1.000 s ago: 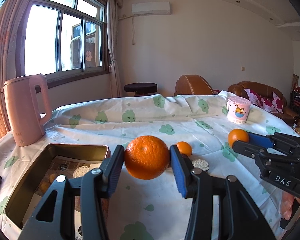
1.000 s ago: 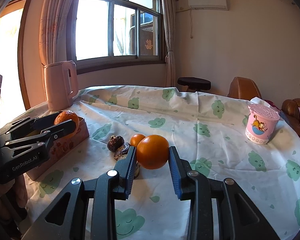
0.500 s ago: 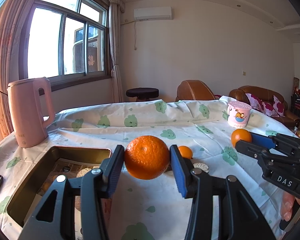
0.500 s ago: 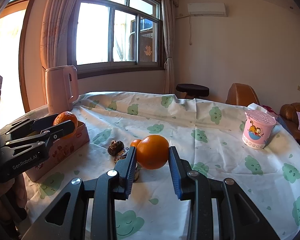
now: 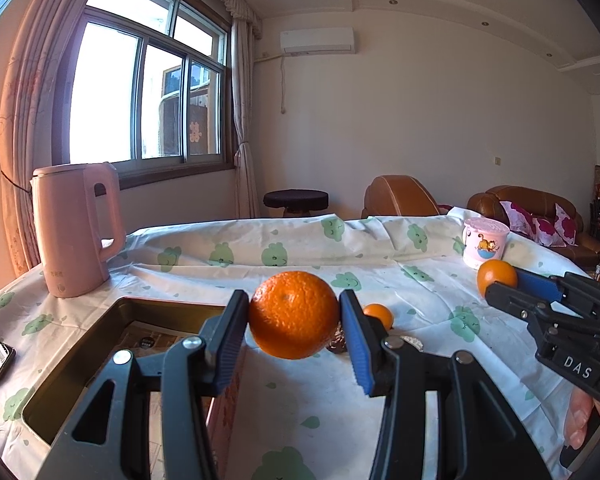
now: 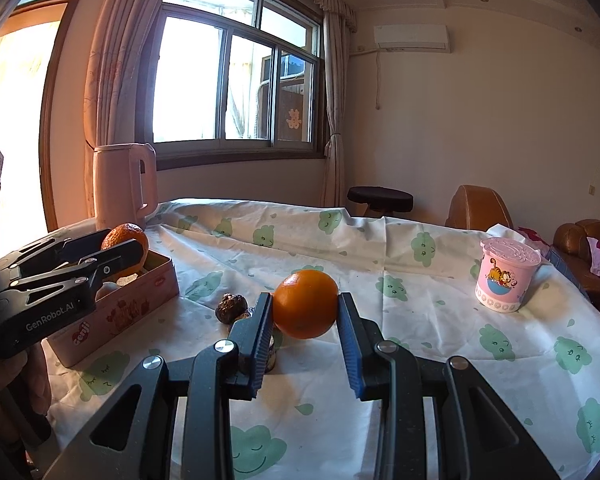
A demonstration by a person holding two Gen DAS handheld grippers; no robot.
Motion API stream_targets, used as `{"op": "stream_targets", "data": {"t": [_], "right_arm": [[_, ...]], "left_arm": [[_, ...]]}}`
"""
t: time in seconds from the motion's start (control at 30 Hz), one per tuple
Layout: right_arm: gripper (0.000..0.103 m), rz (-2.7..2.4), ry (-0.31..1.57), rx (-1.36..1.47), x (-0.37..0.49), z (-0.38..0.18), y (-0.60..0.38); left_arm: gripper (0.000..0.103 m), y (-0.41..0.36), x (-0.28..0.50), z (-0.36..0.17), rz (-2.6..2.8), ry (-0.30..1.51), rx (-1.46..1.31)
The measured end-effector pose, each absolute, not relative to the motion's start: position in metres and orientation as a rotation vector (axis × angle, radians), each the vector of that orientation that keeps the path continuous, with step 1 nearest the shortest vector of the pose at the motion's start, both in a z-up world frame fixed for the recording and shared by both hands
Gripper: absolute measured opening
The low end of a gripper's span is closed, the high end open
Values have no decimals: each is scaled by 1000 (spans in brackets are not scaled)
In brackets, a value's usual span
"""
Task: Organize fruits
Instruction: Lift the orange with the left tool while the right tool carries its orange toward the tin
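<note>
**Two oranges aloft, one tin waiting**

While both hands hold fruit off the desk, the left claw (image 5: 294, 322) pinches a large orange (image 5: 294, 314) between its blue pads, hanging at the near right corner of the open tin (image 5: 100, 332). The right claw (image 6: 305, 322) grips a second orange (image 6: 305, 304) above the cloth, well to the right of that tin.

To do this step well, I'd say the left orange should travel further left until it is fully over the tin's opening, then come down low before the pads part, so it settles rather than drops and rolls. The right claw would do best to wait clear, since two claws over one tin would crowd each other.

Inside the tin lies printed paper lining, and a few pale, rounded items near the front wall; I cannot tell what they are. A small orange (image 5: 378, 315) and some dark, wrinkled pieces (image 6: 231, 307) sit on the desk (image 6: 440, 344) beside the tin, not yet gathered. Further out stand a lidded pink cup (image 6: 507, 280), contents hidden, and a pink kettle (image 5: 76, 228) behind the tin.
</note>
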State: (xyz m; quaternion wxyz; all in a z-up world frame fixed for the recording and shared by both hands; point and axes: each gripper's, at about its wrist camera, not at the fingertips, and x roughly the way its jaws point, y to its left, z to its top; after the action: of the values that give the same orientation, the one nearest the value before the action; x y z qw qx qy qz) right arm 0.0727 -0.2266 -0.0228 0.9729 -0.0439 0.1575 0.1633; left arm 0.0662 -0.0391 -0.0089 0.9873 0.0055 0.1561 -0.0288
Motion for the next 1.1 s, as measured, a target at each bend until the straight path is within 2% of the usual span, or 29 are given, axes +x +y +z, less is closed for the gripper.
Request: {"op": "stream_targets", "data": {"t": [1.1], "right_arm": [[34, 403, 313, -140, 64, -15, -186]], "left_arm": [[49, -3, 52, -10, -36, 364, -31]]}}
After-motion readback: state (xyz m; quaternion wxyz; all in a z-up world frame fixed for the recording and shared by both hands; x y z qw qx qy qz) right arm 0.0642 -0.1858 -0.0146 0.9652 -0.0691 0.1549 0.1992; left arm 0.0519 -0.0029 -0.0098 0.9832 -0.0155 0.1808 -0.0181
